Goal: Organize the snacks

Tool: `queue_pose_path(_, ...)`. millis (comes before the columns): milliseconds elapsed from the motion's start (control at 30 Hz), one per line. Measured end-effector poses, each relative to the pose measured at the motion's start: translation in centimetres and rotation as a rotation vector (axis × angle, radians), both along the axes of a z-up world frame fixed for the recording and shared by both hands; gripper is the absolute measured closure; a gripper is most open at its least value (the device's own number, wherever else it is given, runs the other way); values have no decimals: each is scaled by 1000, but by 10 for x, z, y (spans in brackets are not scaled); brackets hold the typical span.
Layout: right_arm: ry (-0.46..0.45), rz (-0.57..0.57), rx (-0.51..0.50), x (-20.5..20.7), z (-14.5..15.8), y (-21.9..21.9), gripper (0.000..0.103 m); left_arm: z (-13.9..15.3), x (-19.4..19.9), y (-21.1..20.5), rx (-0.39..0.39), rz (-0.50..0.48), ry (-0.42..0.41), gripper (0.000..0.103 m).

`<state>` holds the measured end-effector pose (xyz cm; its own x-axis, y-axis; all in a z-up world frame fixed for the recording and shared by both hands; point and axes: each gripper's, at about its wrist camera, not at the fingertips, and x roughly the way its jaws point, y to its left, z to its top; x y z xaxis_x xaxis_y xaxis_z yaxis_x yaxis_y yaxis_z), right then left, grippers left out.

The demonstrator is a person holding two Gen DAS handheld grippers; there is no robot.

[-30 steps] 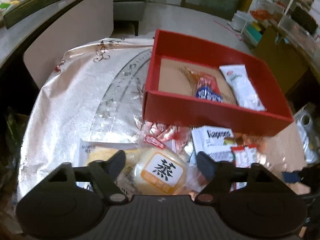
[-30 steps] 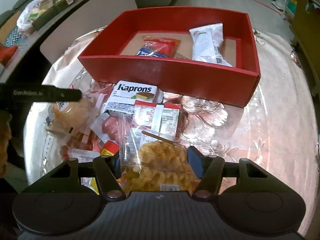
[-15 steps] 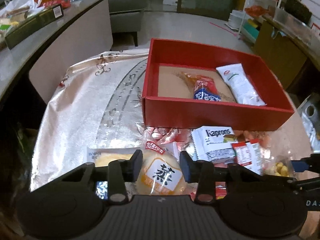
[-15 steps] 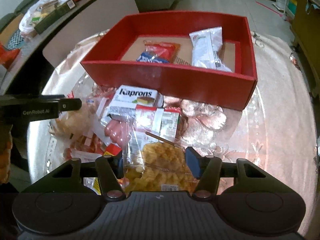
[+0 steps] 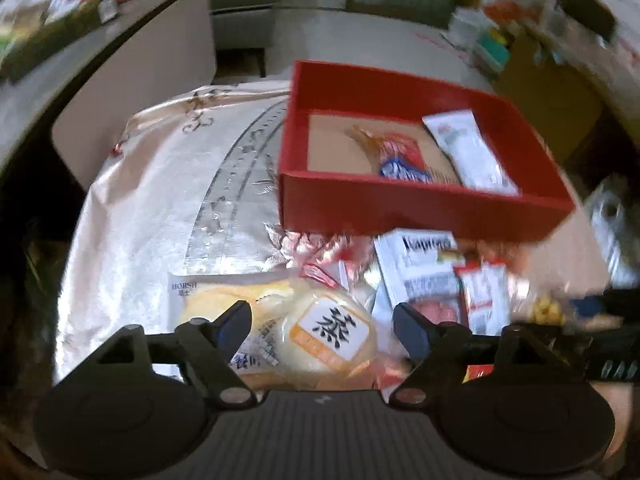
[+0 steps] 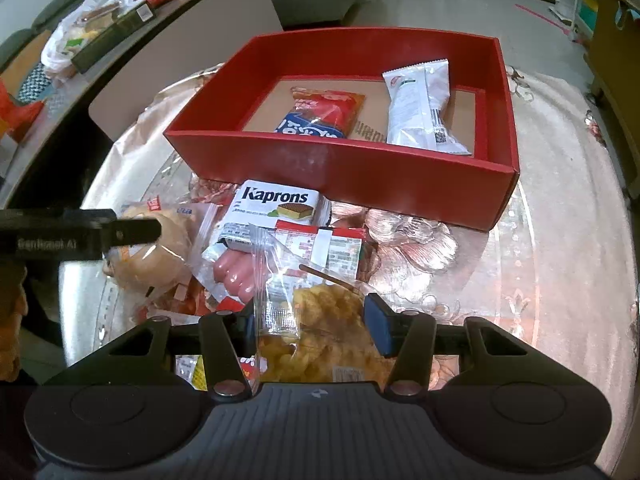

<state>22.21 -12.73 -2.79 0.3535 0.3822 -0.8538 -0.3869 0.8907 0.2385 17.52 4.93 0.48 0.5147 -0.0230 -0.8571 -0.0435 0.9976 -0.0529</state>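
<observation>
The left gripper point(image 5: 320, 318) has let go. Half a second ago its jaws were drawn in narrow against the round bun point(image 5: 332, 332); now they stand wide, one on each side of it, touching nothing. The left wrist view is smeared, so the hand is likely moving. The bun lies loose on the heap of snacks in front of the red box point(image 5: 400, 208), no nearer to it than before. That grasp will probably have to be taken again before the bun can go in.

The right gripper point(image 6: 308, 320) has gone the other way. Its jaws were wide a second ago and have since drawn in on the bag of chips point(image 6: 316, 344), which bunches up between them. The right pad presses the bag's side; the left pad is hidden behind the plastic, so a firm hold is likely but not certain. The bag sits in front of the red box, nearer the camera than the wafer pack point(image 6: 276, 204) and the sausages point(image 6: 234, 276).

Inside the red box lie only a red and blue packet point(image 6: 320, 116) and a white packet point(image 6: 420, 108), as before. Most of the sorting is left, and the chips look set to go in next.
</observation>
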Motion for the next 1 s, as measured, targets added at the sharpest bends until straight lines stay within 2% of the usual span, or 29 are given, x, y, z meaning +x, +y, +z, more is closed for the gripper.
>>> queue_pose_path(100, 5, 6, 7, -1, 0, -3, 43, -4, -6, -16, 75, -48, -5, 21)
queue_pose_path(233, 4, 15, 0, -2, -1, -4, 43, -17, -8, -28, 143, -13, -19, 22)
queue_pose_path(333, -3, 28, -16, -3, -2, -1, 43, -19, -9, -38, 208, -47, -38, 30)
queue_pose_path(433, -13, 33, -20, -6, -1, 0, 44, -14, -14, -45, 239, -83, -55, 47)
queue_pose_path(533, -29, 39, -17, -8, 3, -2, 47, -4, -15, -35, 182, -61, -62, 56)
queue_pose_path(733, -60, 22, 34, -8, 18, -10, 53, 12, -11, -13, 32, 12, -85, 58)
queue_pose_path(900, -60, -1, 58, -3, 21, -12, 54, 18, -9, -12, 4, 17, -100, 58)
queue_pose_path(1000, -41, 0, 60, -2, 16, -16, 50, 17, -9, -11, -23, 12, -88, 59)
